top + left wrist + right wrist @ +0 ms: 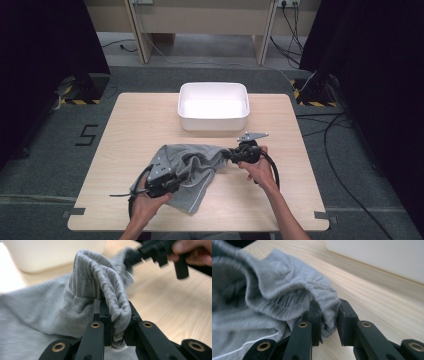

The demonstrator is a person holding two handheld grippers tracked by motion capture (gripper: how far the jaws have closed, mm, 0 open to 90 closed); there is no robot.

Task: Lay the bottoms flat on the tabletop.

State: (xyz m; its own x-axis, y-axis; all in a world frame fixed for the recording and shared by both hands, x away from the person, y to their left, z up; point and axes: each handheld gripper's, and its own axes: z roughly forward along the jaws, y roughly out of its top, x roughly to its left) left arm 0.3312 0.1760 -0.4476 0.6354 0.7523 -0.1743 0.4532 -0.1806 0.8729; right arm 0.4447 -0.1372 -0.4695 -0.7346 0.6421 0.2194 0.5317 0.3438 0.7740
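Both the left tool (117, 315) and right tool (328, 320) are clenched on the grey garment (192, 167).

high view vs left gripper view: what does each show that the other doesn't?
High view alone: the whole table, the full white bin behind the grey cloth, the floor, cables, both forearms, and the left gripper.

Left gripper view alone: close up, its own jaws shut on a bunched ribbed fold of cloth.

Both: the cloth, the wooden tabletop, part of the bin, and the right gripper holding the cloth's far end.
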